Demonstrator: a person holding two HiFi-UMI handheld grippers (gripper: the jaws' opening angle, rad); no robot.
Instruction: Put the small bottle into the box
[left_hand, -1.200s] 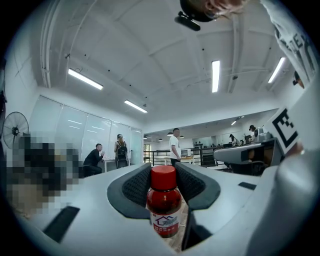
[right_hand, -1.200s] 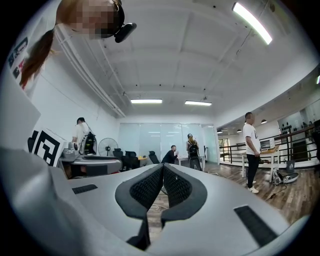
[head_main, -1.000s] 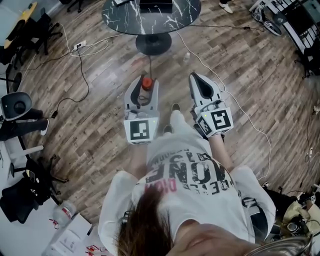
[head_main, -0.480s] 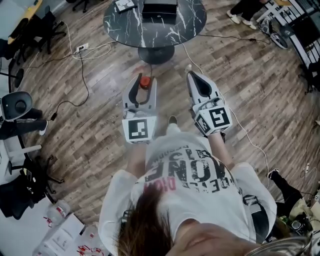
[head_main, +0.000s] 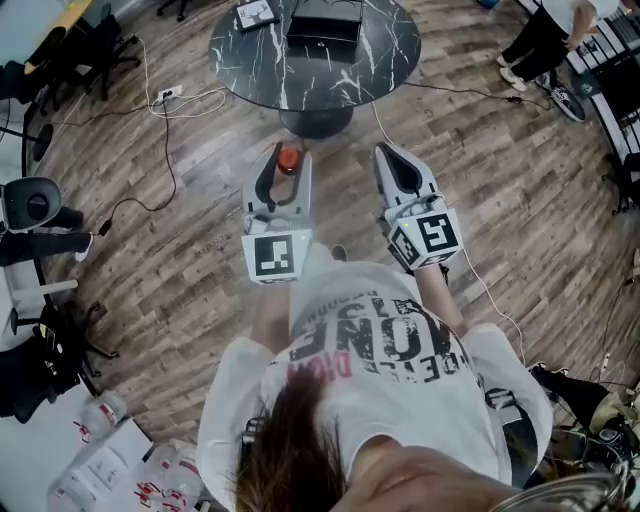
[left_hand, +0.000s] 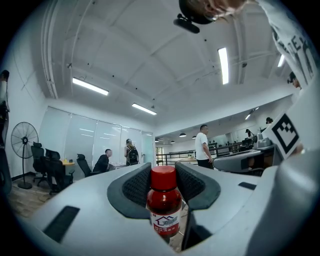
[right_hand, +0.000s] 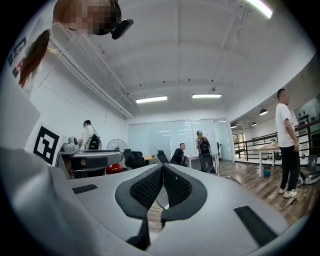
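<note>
Up ahead, the round black marble-look table (head_main: 250, 70) carrying the flat black box (head_main: 325, 25) sits closer to both grippers than a second ago, so the person's clearly walking over. The left gripper (head_main: 285, 152) keeps its jaws clamped on the small dark-red bottle with the red cap (left_hand: 163, 200), which stands upright between the pads. The right gripper (right_hand: 162, 175) is pinched closed on nothing. Looks like the carry stage, with the bottle not boxed yet.

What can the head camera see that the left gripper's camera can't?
Only the head view shows the black box on the round dark table. Only the left gripper view shows the label on the small bottle, a standing fan and the ceiling lights. Both show the small bottle's red cap between the left gripper's jaws.
</note>
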